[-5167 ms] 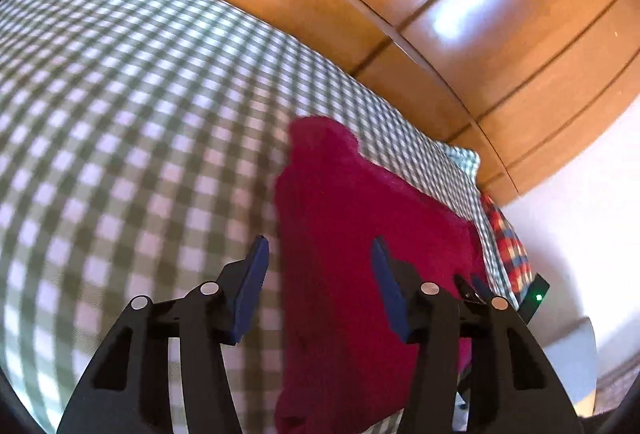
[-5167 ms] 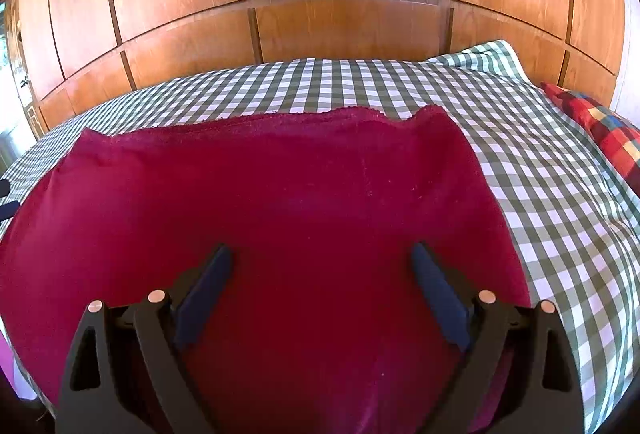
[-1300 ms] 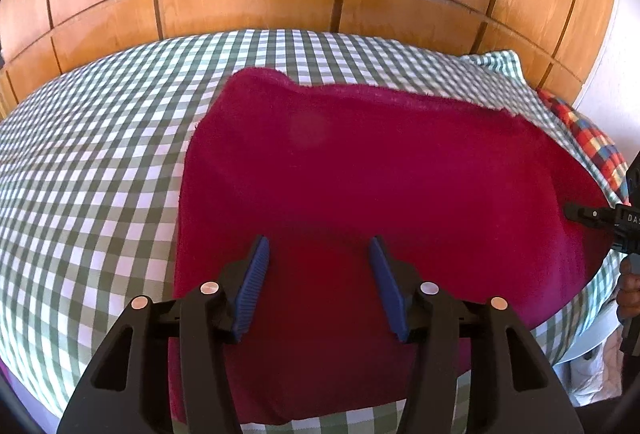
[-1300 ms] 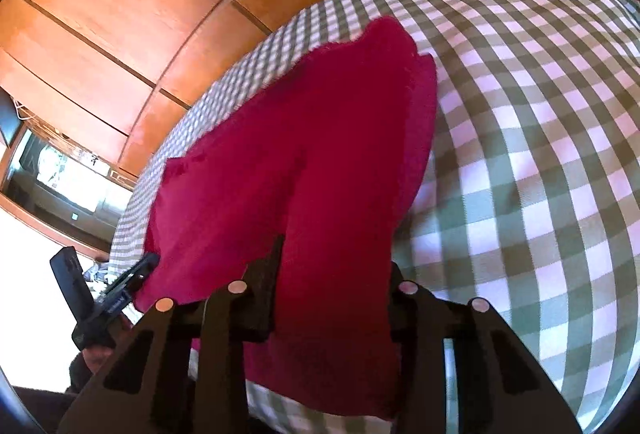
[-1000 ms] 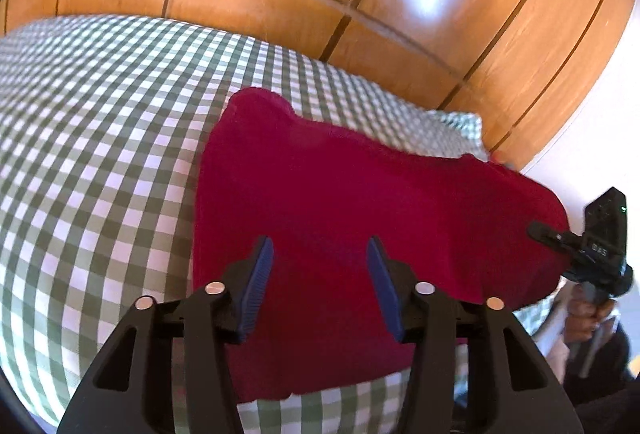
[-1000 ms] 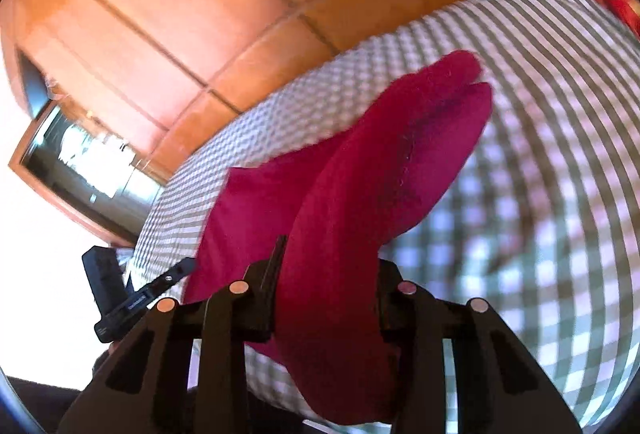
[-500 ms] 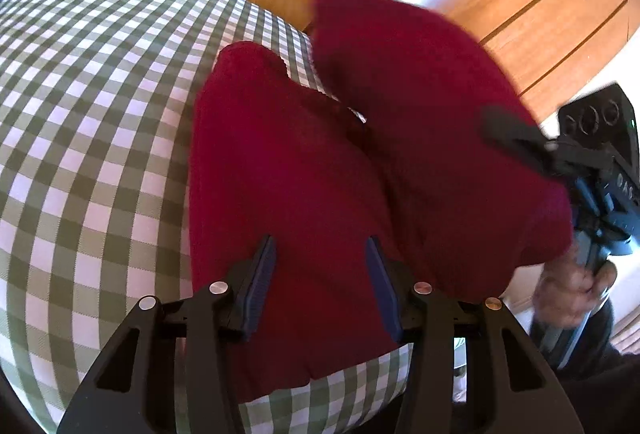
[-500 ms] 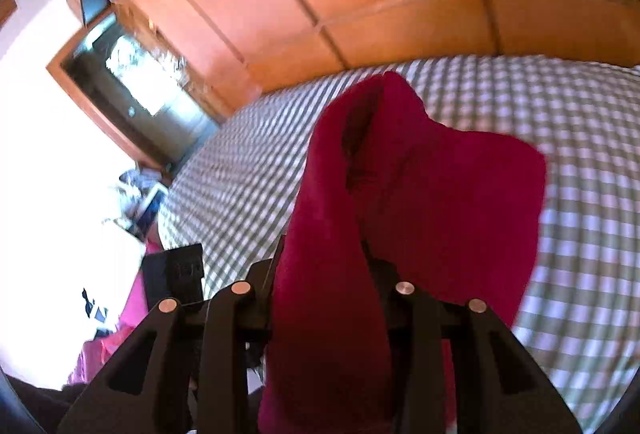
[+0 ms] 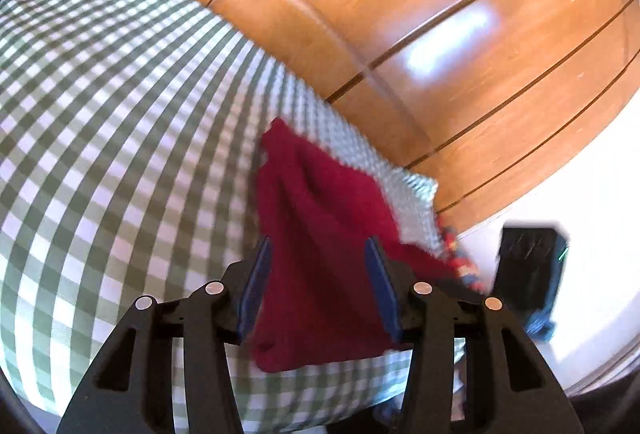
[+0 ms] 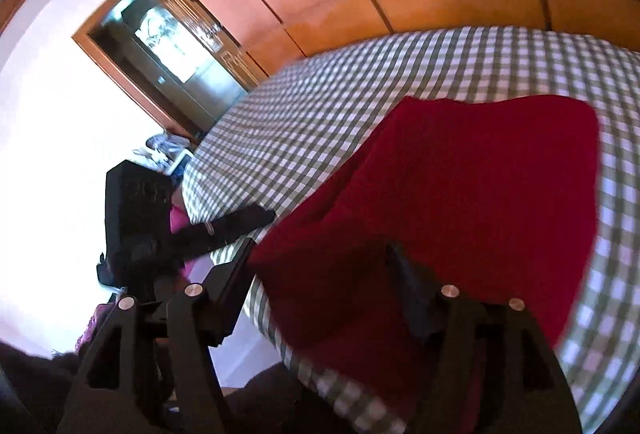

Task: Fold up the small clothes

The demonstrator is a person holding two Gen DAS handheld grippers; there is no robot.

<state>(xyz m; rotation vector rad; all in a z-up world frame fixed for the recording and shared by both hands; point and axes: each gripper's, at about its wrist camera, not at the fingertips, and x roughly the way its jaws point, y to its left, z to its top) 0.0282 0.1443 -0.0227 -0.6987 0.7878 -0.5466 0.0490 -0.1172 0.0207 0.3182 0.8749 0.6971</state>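
Across both wrist views runs the wooden panelled wall (image 9: 460,33), glossy, with bright glare patches; it fills the upper half, from 10 o'clock round to 2 o'clock.

Below it lies the bed with the green-and-white checked cover (image 9: 100,113), the largest surface under the grippers. Left view is motion-blurred.

Red cloth (image 10: 480,193) lies on the checked cover near the bed's edge. Right view: it occupies the centre and runs toward 3 o'clock, doubled over itself, one layer on top of another, upper edge slightly wavy. Left view: the same cloth (image 9: 320,242) sits at centre, reaching up toward 12 o'clock in a rumpled peak.

Dark doorway or cabinet opening (image 10: 168,45) at 10 o'clock in the right view; contents too small to tell.

Left gripper (image 9: 320,286): blue-padded jaws stand apart, cloth seen between them, pads not pressing on it. The same gripper appears in the right view as a black body at 9 o'clock.

Right gripper (image 10: 320,266): jaws have just been opening and now stand wide apart; the cloth's folded edge lies between them, loose, not pinched. It shows in the left view as a black block at 4 o'clock.

Plaid pillow edge (image 9: 460,258), red and blue, at 4 o'clock in the left view.
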